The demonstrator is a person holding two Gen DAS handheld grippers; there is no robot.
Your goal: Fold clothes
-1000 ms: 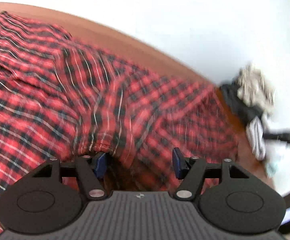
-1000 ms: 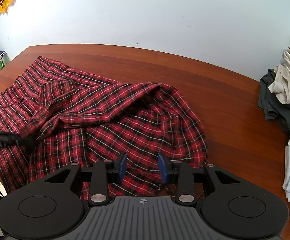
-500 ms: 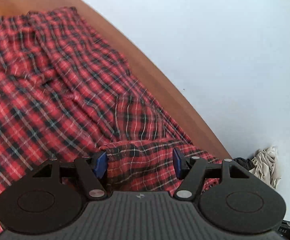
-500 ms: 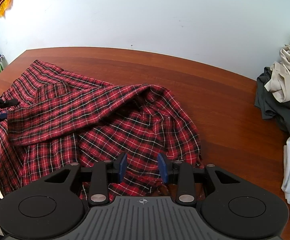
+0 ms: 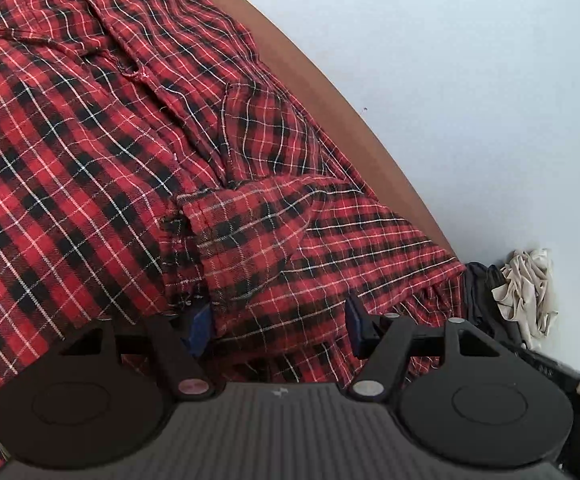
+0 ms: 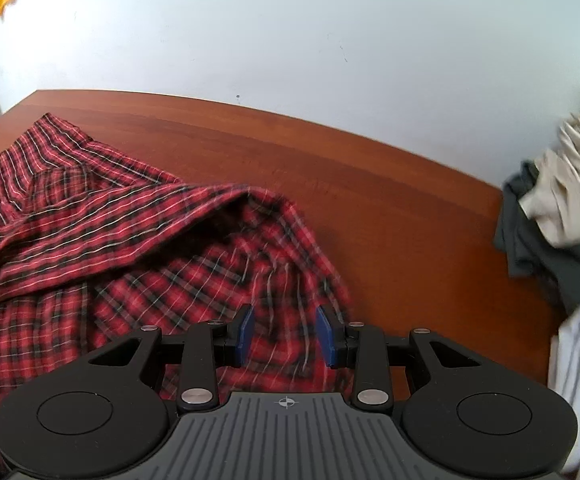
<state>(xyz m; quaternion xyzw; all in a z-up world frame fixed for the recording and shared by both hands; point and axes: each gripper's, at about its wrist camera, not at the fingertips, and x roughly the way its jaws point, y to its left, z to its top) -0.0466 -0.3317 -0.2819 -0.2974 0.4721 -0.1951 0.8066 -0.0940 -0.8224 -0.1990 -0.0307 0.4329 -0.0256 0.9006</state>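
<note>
The left claw (image 5: 278, 326) sits low in its frame with the jaws closing; the cuff (image 5: 226, 240) of the plaid shirt (image 5: 70, 152) lies between the blue pads (image 5: 200, 326), but I can't see them pressing on it yet. The sleeve (image 5: 350, 240) runs from there toward the lower right, laid across the shirt body, which fills the left and centre of that view.

The right claw (image 6: 284, 334) stands at a middling gap over the shirt's near edge, low in the centre of its frame. Cloth shows between and beneath the pads (image 6: 246, 334), blurred, and I can't tell whether it is gripped.

Outward, the shirt (image 6: 130, 248) spreads over the left half of the brown desk (image 6: 390, 208), one fold raised in a ridge across it. A heap of other clothes (image 6: 562, 200) sits at the desk's right edge, well apart.

To do this fold well, I'd say the left claw should bite the cuff squarely across its hem, not a corner, and take only the sleeve layer. Then both should carry it level, keeping the sleeve taut so it lands flat, with the ridge smoothed out rather than trapped under.
</note>
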